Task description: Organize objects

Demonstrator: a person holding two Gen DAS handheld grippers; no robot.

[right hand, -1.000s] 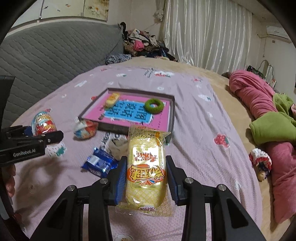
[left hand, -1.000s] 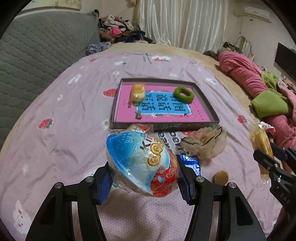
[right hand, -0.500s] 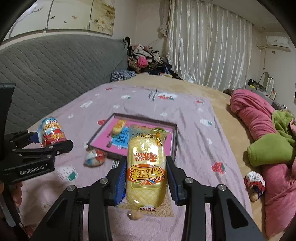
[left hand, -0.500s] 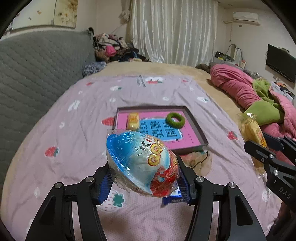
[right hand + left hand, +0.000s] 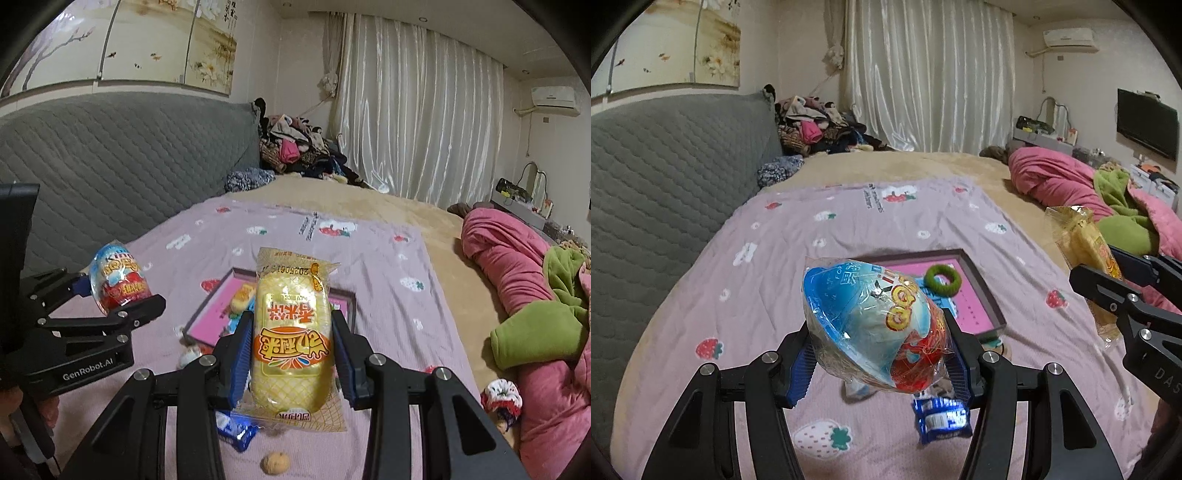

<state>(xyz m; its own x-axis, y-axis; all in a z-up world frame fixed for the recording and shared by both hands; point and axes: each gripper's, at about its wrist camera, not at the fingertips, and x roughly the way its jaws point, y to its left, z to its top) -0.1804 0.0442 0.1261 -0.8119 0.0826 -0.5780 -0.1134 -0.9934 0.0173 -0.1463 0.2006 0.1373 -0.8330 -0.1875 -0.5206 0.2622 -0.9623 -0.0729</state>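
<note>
- Egg-shaped toy pack (image 5: pixel 875 328), blue and red in clear wrap: clamped between the left gripper (image 5: pixel 879 363) pads, bulging above the jaws.
- Yellow cake packet (image 5: pixel 290 339): pinched upright between the right gripper (image 5: pixel 291 354) pads, top end sticking out past the fingertips.
- Pink tray (image 5: pixel 975 295) beyond both jaws on the purple sheet (image 5: pixel 849 229), green ring (image 5: pixel 942 280) inside.
- Blue wrapper (image 5: pixel 942 421) lying below the left jaws, small nut (image 5: pixel 275 462) below the right.

"GenRobot.AI" is showing in white on the left gripper (image 5: pixel 122 295) body. "DAS" is reading on the right gripper (image 5: pixel 1108 273) body. The yellow snack packet (image 5: pixel 290 332) is carrying upside-down digits "2025061", its other print unreadable.
</note>
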